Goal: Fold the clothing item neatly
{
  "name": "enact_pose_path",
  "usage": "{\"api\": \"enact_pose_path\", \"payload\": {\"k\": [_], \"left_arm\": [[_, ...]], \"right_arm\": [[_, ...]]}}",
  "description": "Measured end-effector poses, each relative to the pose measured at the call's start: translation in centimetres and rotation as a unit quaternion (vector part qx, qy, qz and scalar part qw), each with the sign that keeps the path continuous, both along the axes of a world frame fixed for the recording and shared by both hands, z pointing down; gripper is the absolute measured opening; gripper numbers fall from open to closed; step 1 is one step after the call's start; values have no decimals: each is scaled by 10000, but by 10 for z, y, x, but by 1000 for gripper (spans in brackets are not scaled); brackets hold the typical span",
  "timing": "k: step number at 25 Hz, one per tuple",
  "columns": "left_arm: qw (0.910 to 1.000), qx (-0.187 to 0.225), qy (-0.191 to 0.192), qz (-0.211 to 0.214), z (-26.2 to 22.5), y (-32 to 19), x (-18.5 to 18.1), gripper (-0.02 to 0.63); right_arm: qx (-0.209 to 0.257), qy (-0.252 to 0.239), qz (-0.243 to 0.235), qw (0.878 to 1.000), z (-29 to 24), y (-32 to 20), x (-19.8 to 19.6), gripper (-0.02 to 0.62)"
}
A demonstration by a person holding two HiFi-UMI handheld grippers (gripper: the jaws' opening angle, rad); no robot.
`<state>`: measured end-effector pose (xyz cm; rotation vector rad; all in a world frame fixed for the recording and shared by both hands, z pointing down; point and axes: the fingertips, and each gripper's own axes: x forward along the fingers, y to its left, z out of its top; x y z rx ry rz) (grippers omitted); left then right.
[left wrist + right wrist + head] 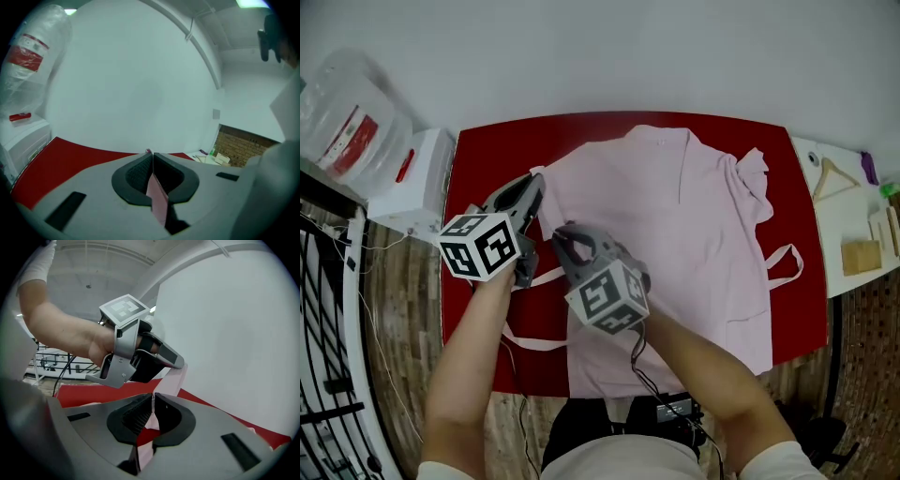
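From the head view, a pale pink cloth garment (675,216) lies spread on the red tabletop (487,159), its left edge raised where the left gripper (535,185) and the right gripper (563,236) meet it close together. In the left gripper view the jaws are clenched on a thin fold of the pink cloth (157,197), with the red tabletop below and a white wall beyond. In the right gripper view the jaws are likewise pinched on pink cloth (149,420), and the left gripper just ahead grasps a strip of the same fabric.
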<state>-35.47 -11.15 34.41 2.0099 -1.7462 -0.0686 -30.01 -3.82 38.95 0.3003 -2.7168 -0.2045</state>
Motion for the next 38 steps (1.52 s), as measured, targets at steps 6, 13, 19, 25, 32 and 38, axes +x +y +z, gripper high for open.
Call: {"api": "enact_pose_path", "payload": {"k": [6, 13, 19, 25, 32, 38], "left_arm": [[9996, -76, -153, 238, -4, -30, 52, 14], [9971, -133, -325, 676, -5, -66, 124, 14], [9932, -266, -510, 1009, 16, -95, 190, 14], [9912, -537, -533, 1083, 47, -119, 227, 14], [9886, -722, -566, 1192, 72, -140, 259, 14], [9860, -799, -569, 1346, 85, -153, 285, 14]], "right_arm": [[-186, -116, 342, 9992, -1, -31, 49, 29], [-426, -281, 795, 9955, 1, -61, 106, 29], [-641, -281, 1099, 9915, 16, -82, 155, 29], [-1008, -214, 1529, 9829, 42, -108, 197, 29], [-1292, -191, 1884, 9734, 68, -131, 231, 29], [-1420, -221, 2023, 9687, 78, -141, 250, 29]]}}
